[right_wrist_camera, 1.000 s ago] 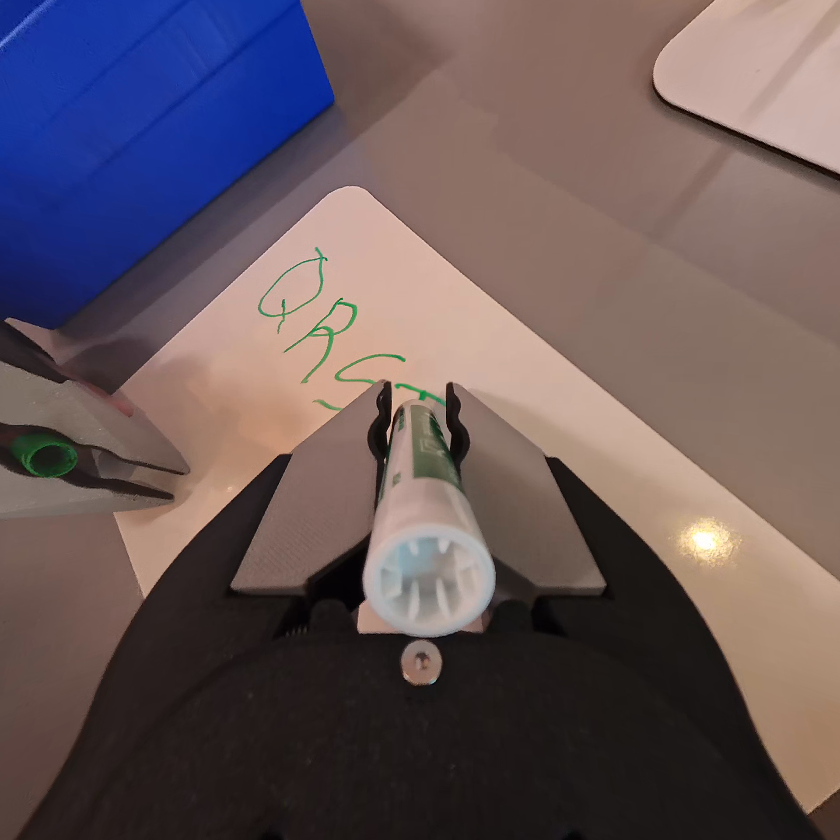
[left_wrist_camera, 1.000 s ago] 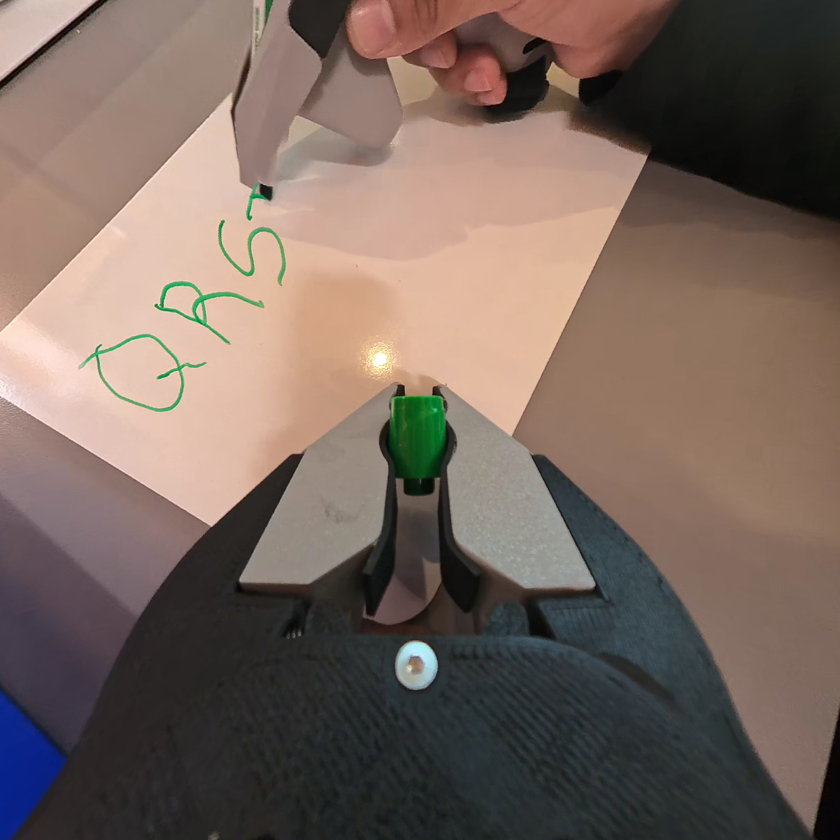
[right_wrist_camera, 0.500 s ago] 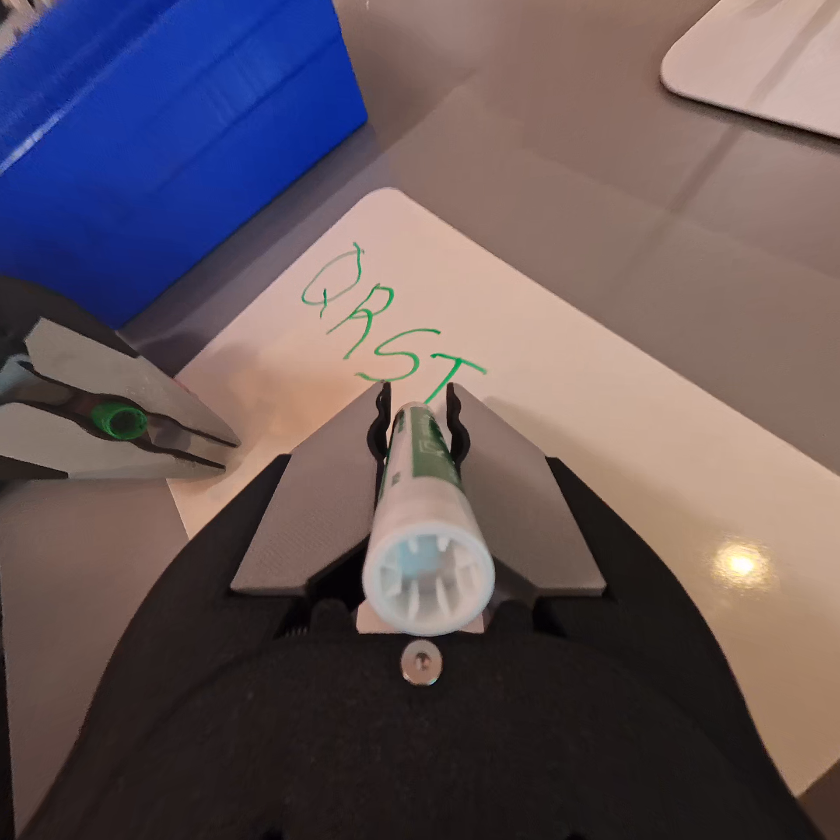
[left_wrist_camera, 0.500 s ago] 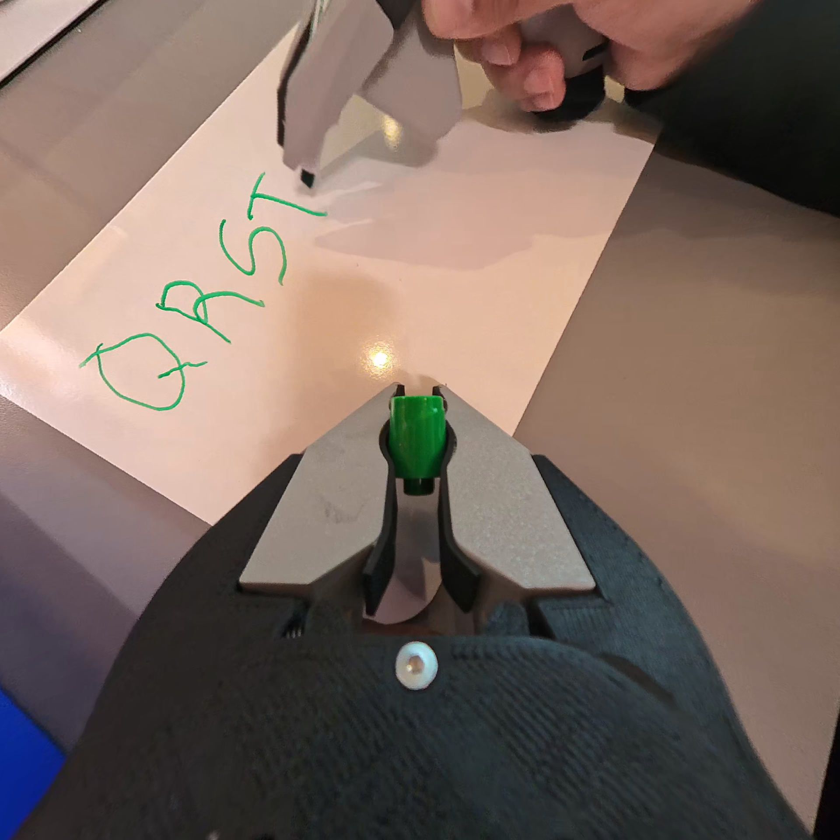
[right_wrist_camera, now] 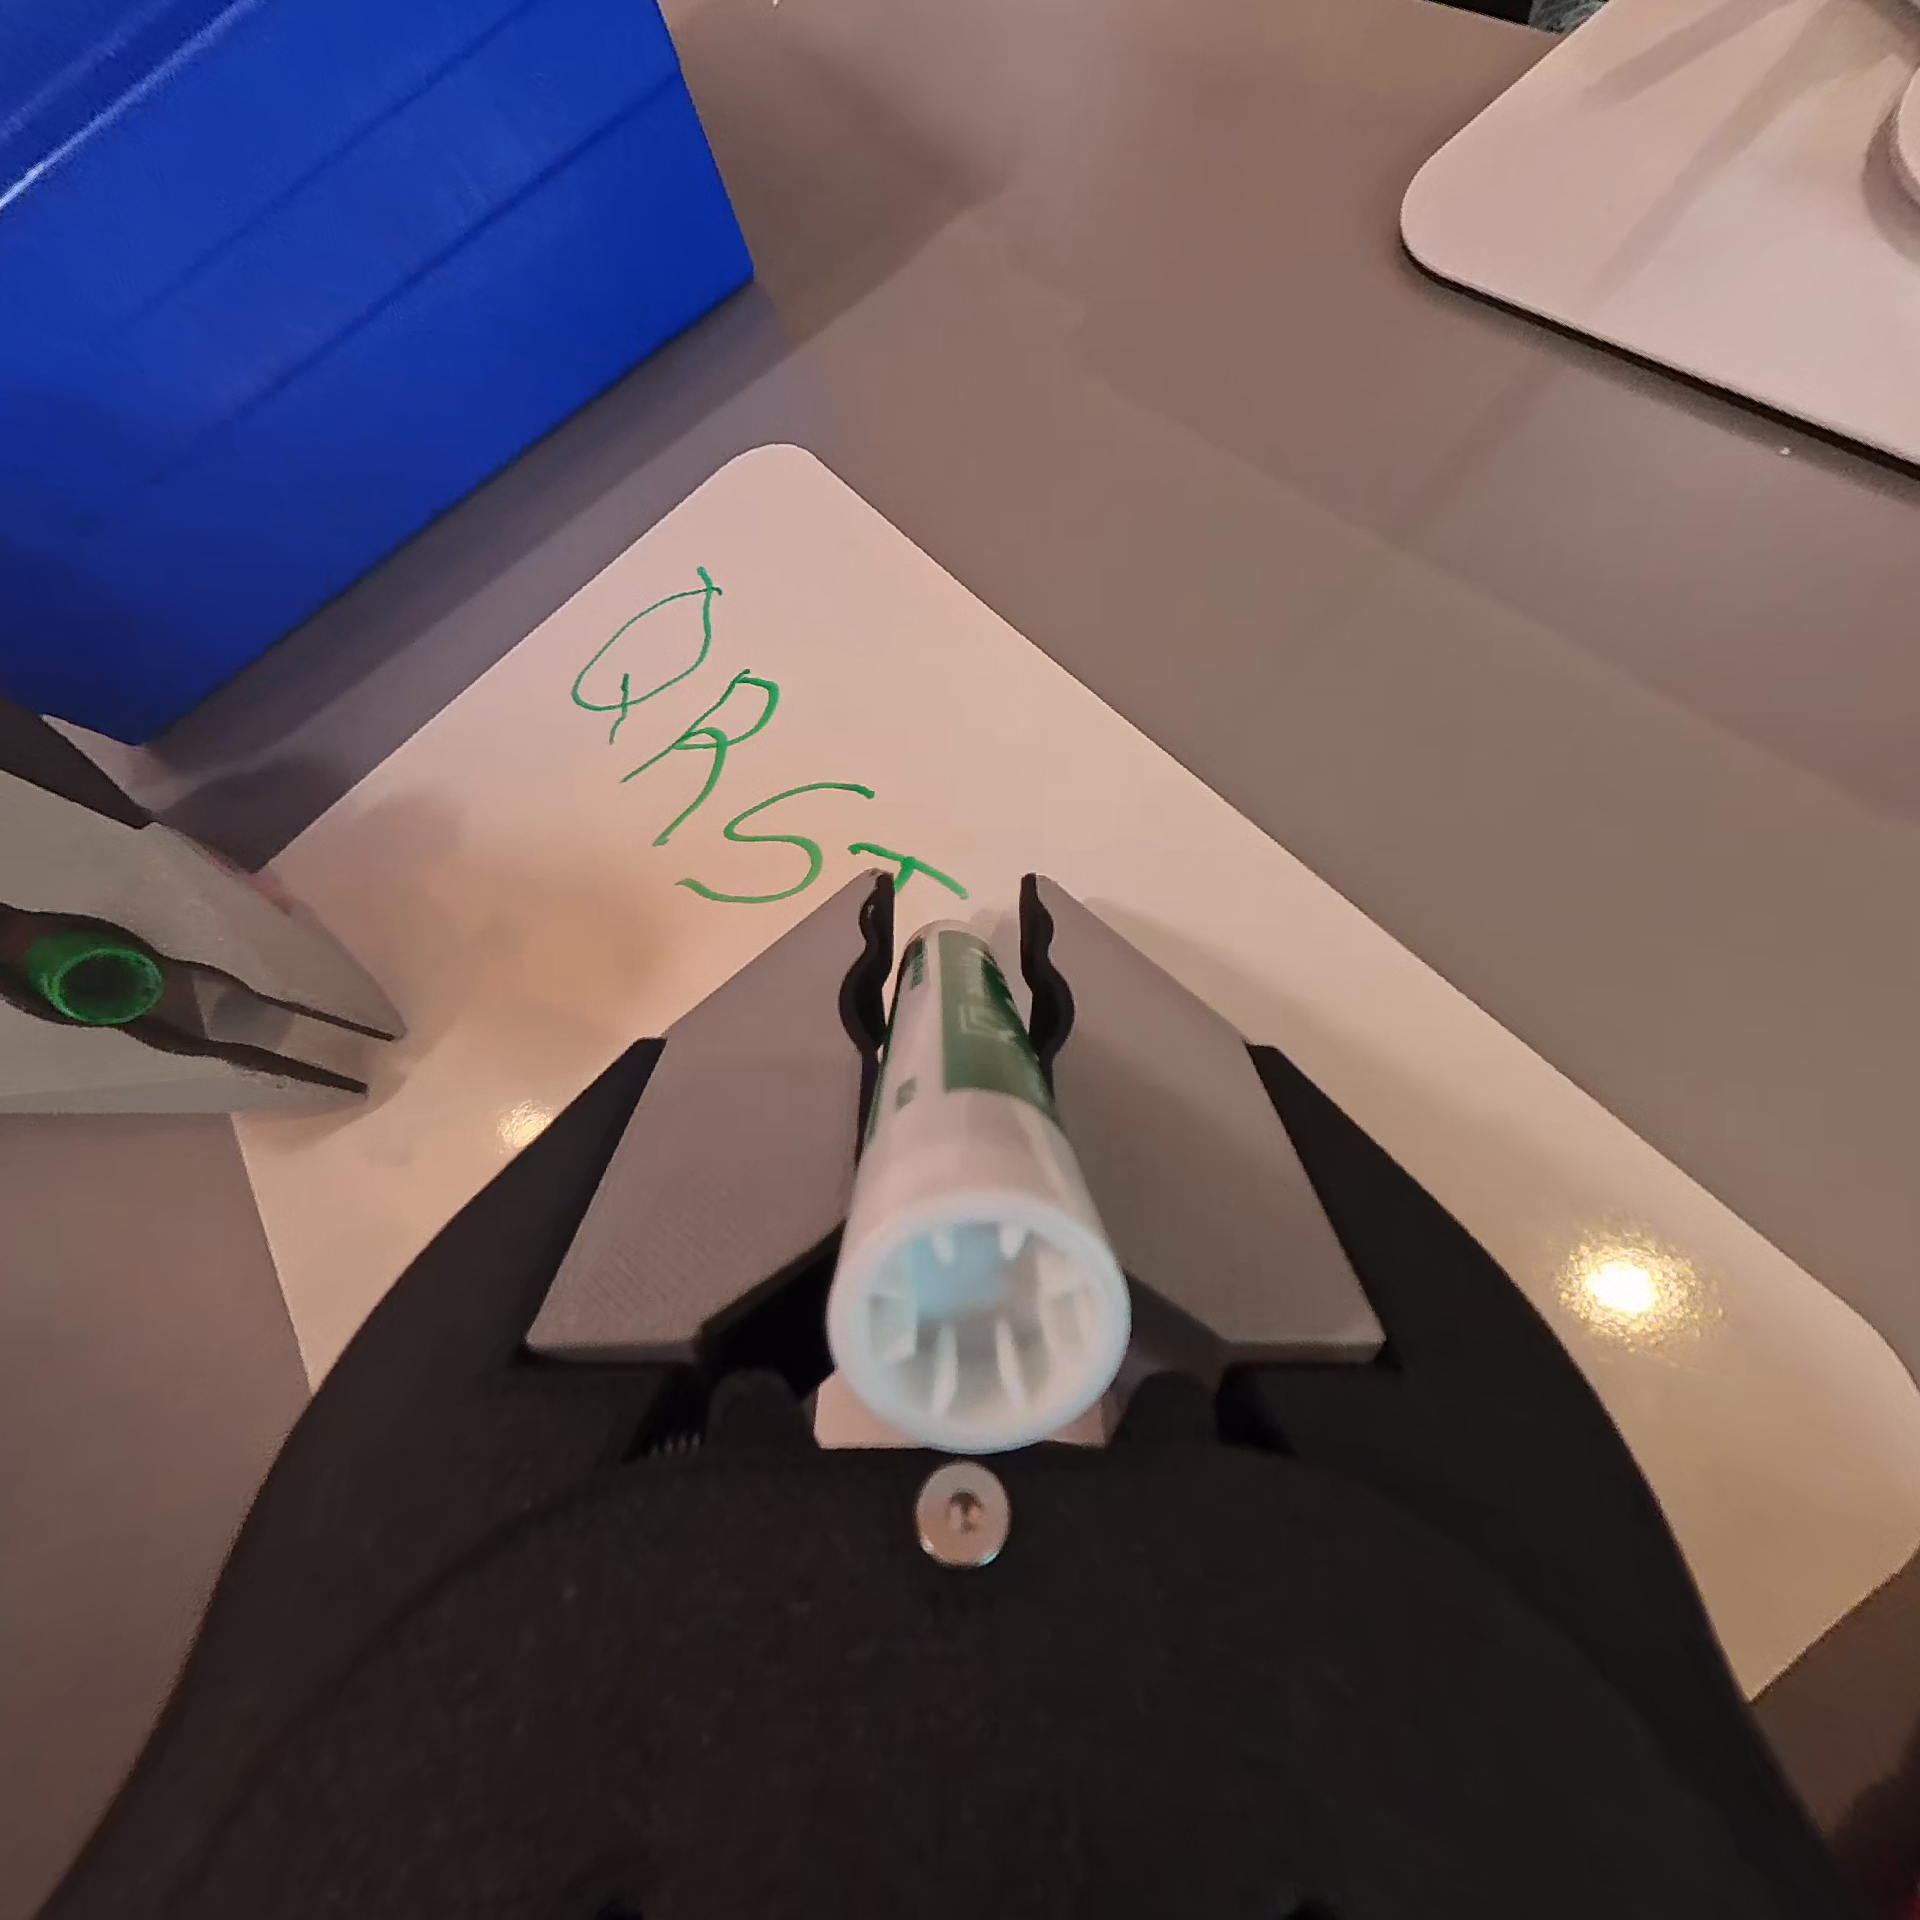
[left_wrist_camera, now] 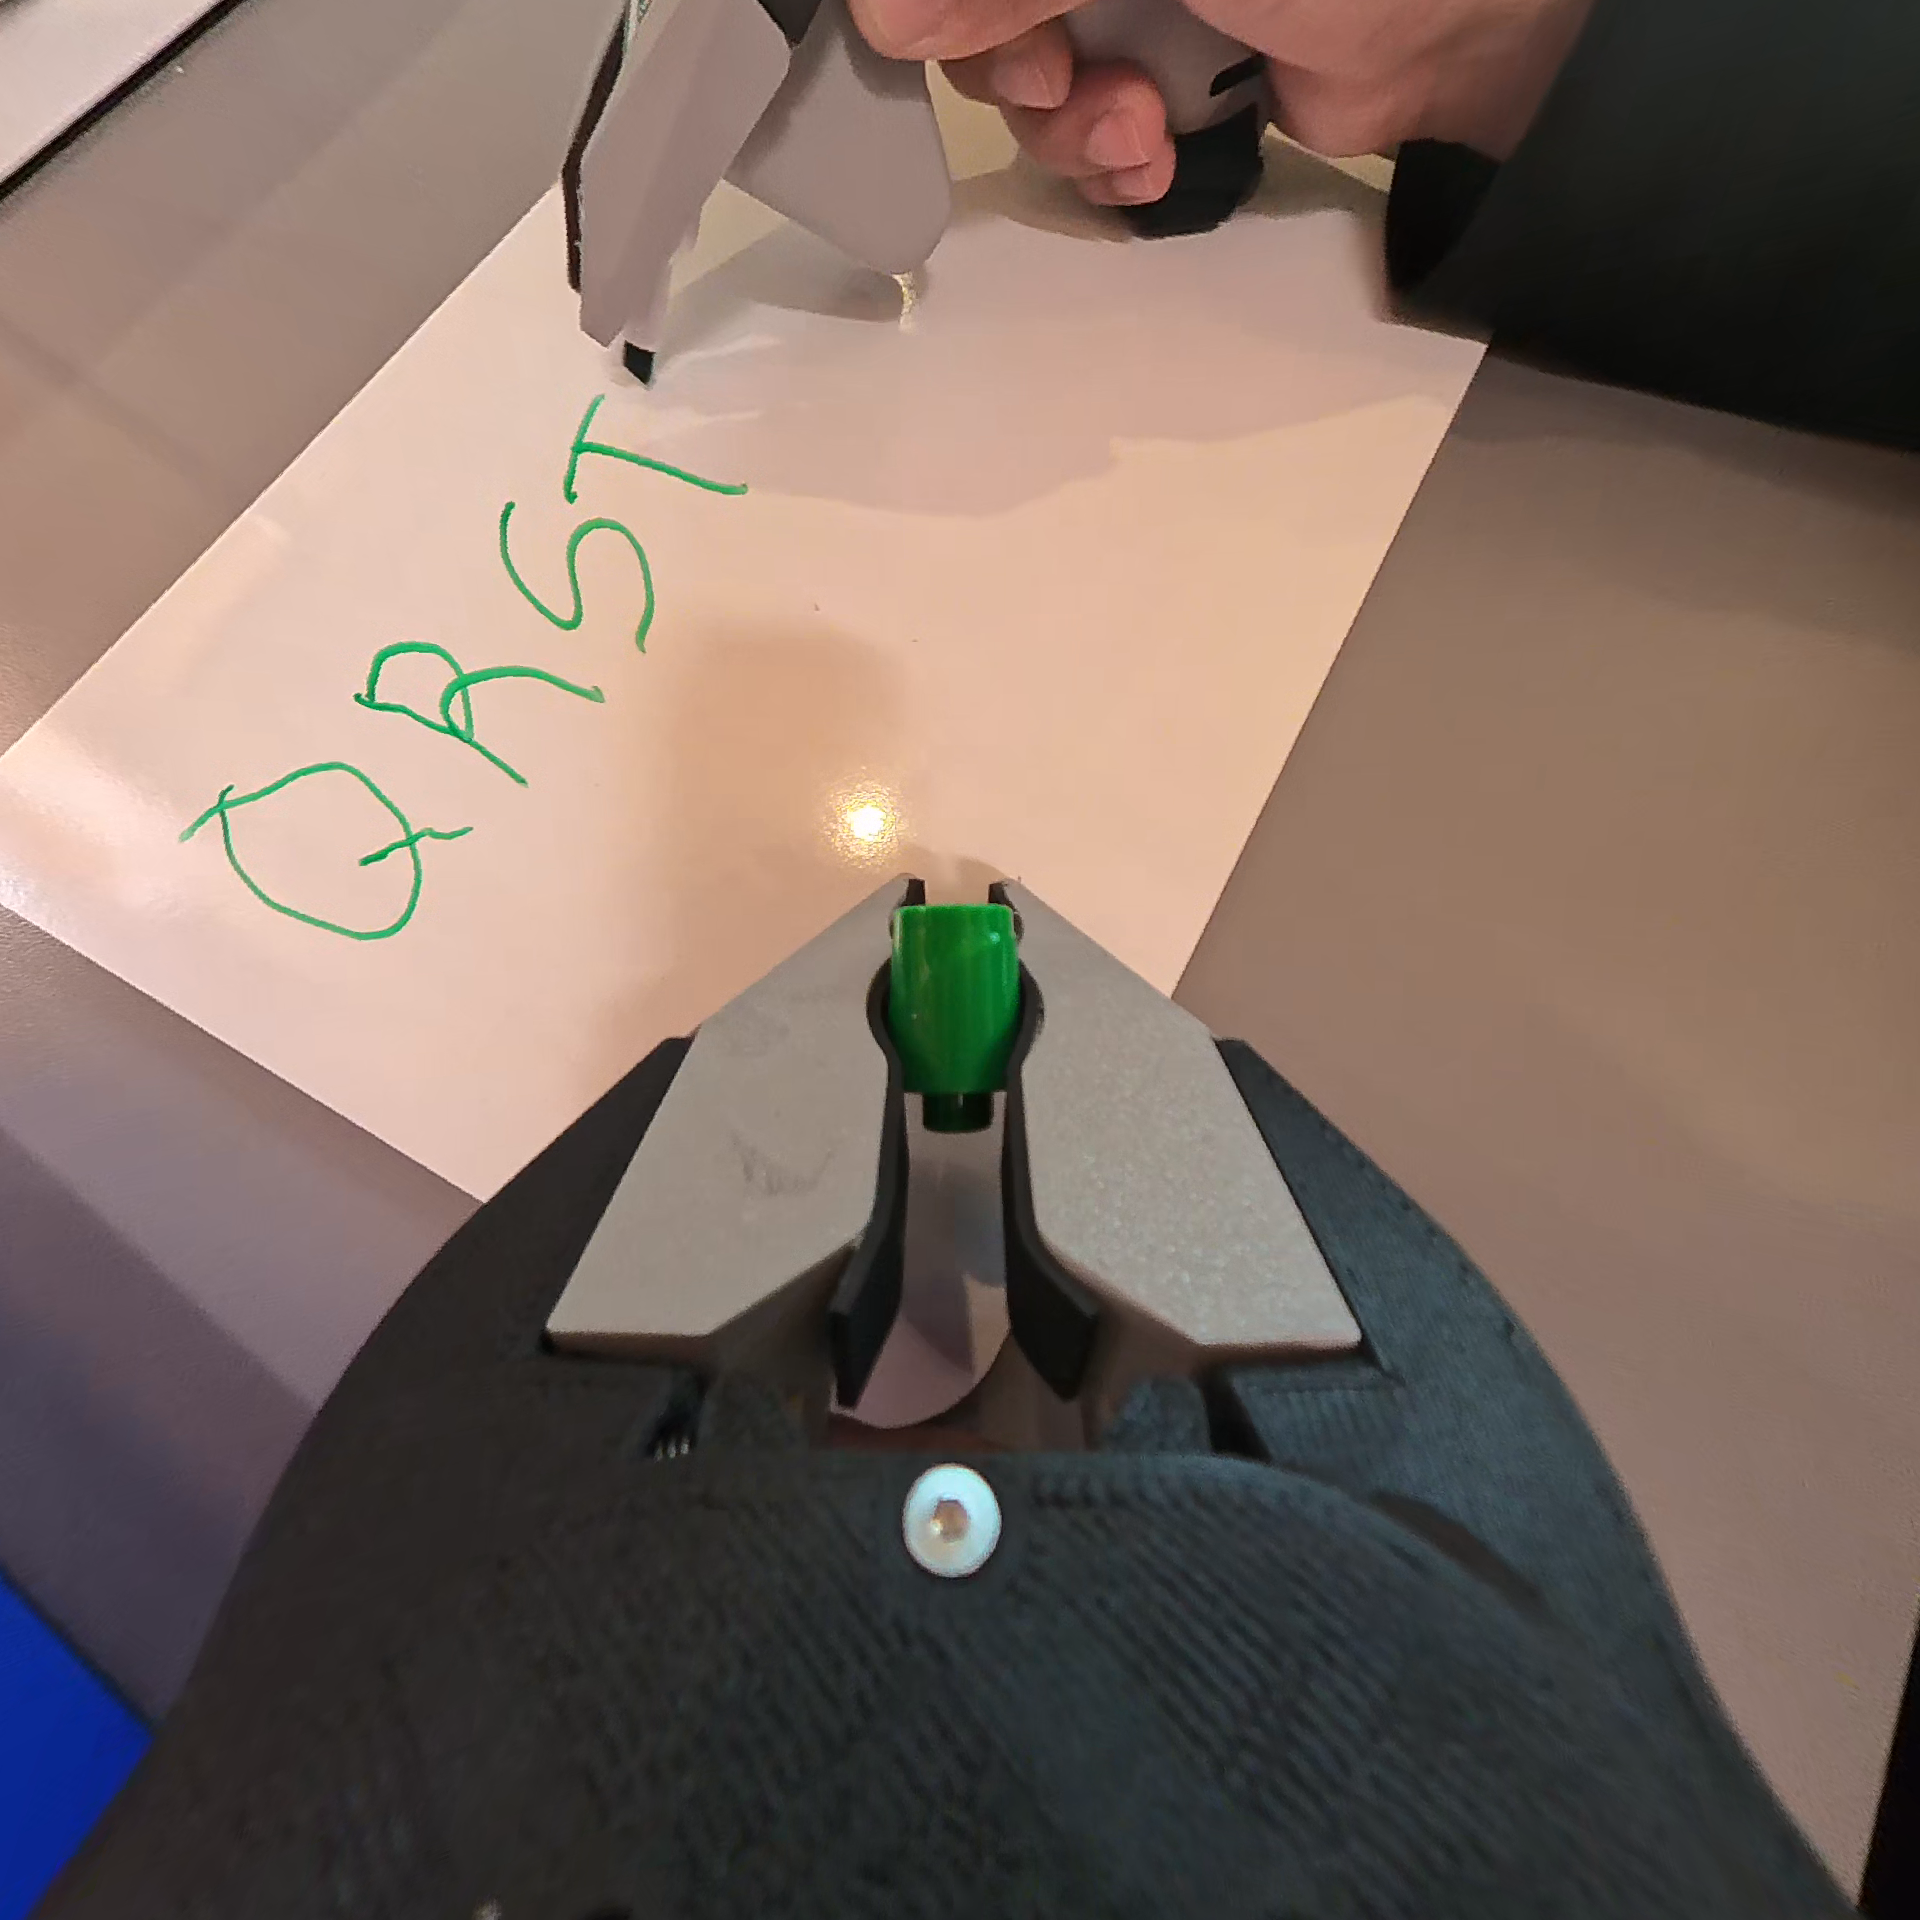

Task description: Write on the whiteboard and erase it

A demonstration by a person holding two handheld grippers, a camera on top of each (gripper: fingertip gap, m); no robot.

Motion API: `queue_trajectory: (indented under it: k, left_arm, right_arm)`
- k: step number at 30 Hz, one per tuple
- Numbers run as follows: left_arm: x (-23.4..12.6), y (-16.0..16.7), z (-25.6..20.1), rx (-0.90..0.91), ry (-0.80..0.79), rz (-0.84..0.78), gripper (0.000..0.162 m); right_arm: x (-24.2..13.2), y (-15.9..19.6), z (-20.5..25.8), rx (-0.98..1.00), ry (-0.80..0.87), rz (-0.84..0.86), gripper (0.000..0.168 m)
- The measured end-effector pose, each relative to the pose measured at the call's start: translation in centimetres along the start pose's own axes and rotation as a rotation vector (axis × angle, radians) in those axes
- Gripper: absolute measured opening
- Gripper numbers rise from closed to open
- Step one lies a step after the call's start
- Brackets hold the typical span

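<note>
A white whiteboard (left_wrist_camera: 1039,520) lies flat on the grey table and bears a row of green handwritten letters (left_wrist_camera: 468,707). My left gripper (left_wrist_camera: 954,894) is shut on a green marker cap (left_wrist_camera: 954,987) and hovers over the board's near corner. My right gripper (right_wrist_camera: 956,894) is shut on a white marker with a green label (right_wrist_camera: 966,1143). In the left wrist view the right gripper (left_wrist_camera: 623,343) points down, with the marker's dark tip (left_wrist_camera: 636,362) close over the board just past the last letter. The letters also show in the right wrist view (right_wrist_camera: 727,748).
A blue box (right_wrist_camera: 312,260) stands beside the board's far left edge. A white rounded base (right_wrist_camera: 1662,208) lies at the back right. A hand and dark sleeve (left_wrist_camera: 1091,104) hold the right gripper. The left gripper (right_wrist_camera: 353,1060) shows at the left of the right wrist view. Left tips to right tips: about 15 cm.
The right gripper drew the last letter's long stroke, then came off the board and moved back to just past that letter. The left gripper with the cap stayed still.
</note>
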State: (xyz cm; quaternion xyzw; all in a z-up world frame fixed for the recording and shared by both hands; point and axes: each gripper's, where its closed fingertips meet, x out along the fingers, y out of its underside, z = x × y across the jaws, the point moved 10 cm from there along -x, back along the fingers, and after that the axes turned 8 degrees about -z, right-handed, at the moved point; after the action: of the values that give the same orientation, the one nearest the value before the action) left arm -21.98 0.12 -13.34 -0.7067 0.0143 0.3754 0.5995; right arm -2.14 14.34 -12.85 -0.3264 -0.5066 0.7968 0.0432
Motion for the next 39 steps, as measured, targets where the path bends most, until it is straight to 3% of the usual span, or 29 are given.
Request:
queue_trajectory:
  k: [14, 21, 39]
  left_arm:
    - [0.0, 0.0, -0.1, 0.005, 0.000, 0.000, 0.010]
    - [0.0, 0.0, 0.0, 0.001, 0.000, 0.000, 0.010]
    - [0.0, 0.0, 0.0, -0.003, 0.000, 0.000, 0.010]
  right_arm:
    - [-1.7, 1.6, 0.7, 0.062, -0.120, 0.074, 0.023]
    - [-1.7, 0.9, -1.9, 0.114, 0.014, 0.004, 0.022]
    - [-1.6, 0.7, -2.2, 0.120, -0.001, 0.004, 0.022]
